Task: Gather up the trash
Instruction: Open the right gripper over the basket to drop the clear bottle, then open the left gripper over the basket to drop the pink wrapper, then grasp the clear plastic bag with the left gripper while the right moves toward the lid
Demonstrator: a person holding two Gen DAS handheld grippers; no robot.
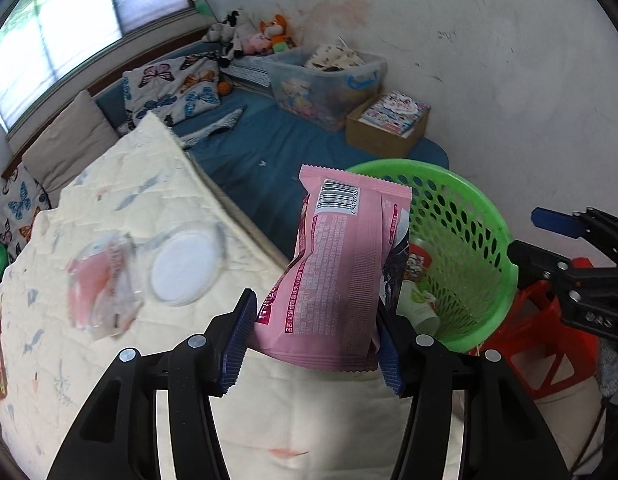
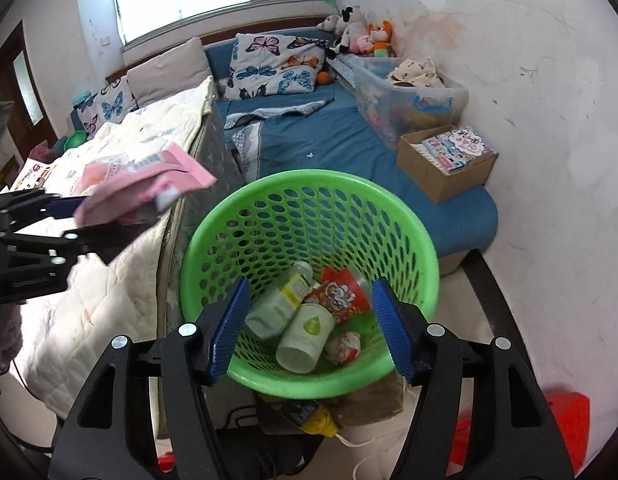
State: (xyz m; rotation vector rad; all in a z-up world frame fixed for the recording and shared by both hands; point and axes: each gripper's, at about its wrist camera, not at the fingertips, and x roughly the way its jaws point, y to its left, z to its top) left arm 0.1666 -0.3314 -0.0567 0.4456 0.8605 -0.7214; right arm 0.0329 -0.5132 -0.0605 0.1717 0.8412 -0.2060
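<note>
The left gripper (image 1: 313, 344) clamps a pink plastic snack wrapper with a barcode (image 1: 337, 276), held at nine o'clock of the green perforated plastic basket (image 2: 309, 216). The right gripper (image 2: 311, 328) hangs parted and empty over the basket's bottles and cups.

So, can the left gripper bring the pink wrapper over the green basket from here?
Probably yes. The left gripper holds the pink wrapper beside the green basket, and nothing blocks its open top.
</note>
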